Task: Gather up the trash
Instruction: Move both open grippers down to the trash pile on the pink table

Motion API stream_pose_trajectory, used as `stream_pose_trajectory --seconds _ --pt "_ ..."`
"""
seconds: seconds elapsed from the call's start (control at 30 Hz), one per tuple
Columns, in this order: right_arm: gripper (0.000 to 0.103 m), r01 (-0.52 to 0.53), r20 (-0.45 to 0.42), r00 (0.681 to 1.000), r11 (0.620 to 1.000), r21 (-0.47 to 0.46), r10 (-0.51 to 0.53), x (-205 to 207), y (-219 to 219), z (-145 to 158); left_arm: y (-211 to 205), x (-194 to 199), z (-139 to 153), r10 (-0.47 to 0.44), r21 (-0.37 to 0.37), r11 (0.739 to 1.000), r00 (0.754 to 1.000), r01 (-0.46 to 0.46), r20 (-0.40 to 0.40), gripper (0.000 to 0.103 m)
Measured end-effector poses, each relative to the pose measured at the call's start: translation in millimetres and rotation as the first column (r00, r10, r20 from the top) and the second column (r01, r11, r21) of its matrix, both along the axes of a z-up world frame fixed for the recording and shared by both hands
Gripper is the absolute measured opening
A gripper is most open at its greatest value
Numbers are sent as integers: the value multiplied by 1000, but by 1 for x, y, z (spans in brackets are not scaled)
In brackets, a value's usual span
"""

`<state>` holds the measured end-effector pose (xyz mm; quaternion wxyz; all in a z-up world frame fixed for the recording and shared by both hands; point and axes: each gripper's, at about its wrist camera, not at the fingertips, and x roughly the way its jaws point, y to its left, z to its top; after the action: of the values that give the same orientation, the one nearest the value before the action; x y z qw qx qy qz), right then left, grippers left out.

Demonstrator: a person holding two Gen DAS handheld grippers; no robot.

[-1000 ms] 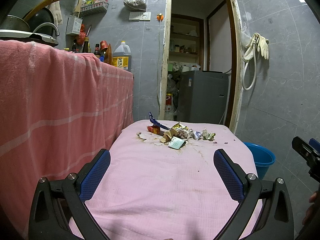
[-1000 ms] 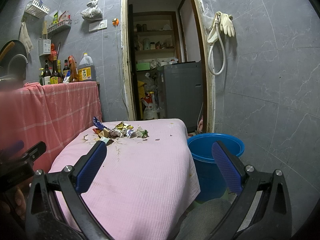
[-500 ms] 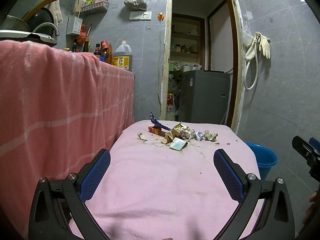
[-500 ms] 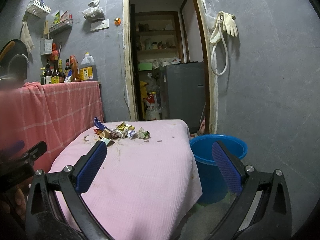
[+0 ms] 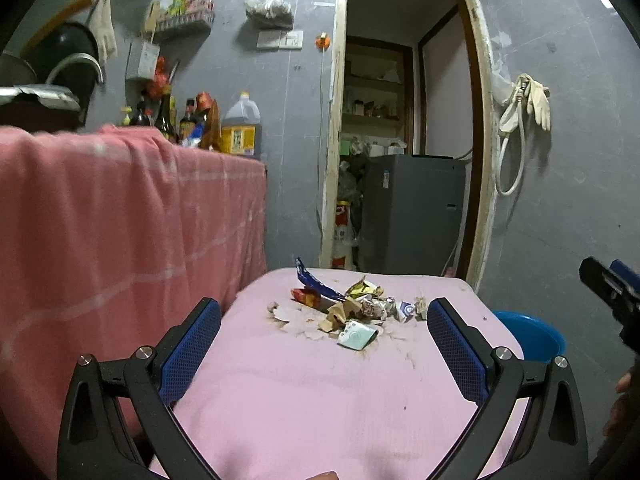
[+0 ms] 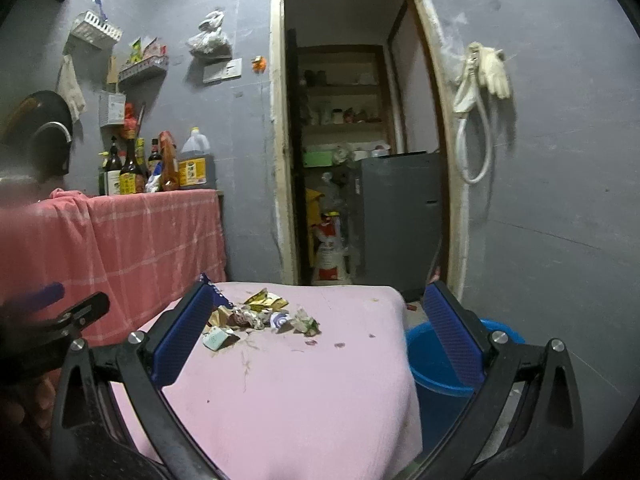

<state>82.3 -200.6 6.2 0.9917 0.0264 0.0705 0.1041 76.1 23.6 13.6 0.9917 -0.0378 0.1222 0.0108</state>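
With both the left gripper (image 5: 323, 344) and right gripper (image 6: 316, 332) spread wide and empty, we approach the trash (image 5: 348, 312) ahead low, pinching one scrap; bucket (image 6: 436, 356) waits rightward.

Your left gripper (image 5: 324, 312) and right gripper (image 6: 320, 300) have black frames, silver screws, blue textured pads (image 5: 188, 354).

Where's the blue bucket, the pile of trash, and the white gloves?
blue bucket (image 6: 436, 360), right wrist view, on its inside wall.
pile of trash (image 5: 352, 312), left wrist view, on the middle wrappers.
white gloves (image 6: 496, 72), right wrist view, on the palm.
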Motion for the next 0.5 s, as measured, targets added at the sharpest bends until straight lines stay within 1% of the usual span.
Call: stream_pose_trajectory --seconds 0.1,0.2,0.33,0.43,0.5 --pt "103 -29 -25 999 999 -19 29 19 3 -8 1 22 -4 -23 -32 999 998 21 -57 101" --pt "103 -54 -50 997 998 -37 52 38 2 -17 1 47 -11 -41 -42 998 992 36 -120 101" --pt "103 -84 -87 993 996 -27 81 66 -2 -25 5 75 -20 -59 -60 997 980 48 -188 101" --pt "101 -97 -118 989 995 -20 95 85 -4 -31 10 95 -29 -72 -86 995 968 53 -241 101" --pt "96 -122 -154 981 992 -21 118 102 -3 -36 12 108 -35 -84 -97 994 958 59 -276 100"
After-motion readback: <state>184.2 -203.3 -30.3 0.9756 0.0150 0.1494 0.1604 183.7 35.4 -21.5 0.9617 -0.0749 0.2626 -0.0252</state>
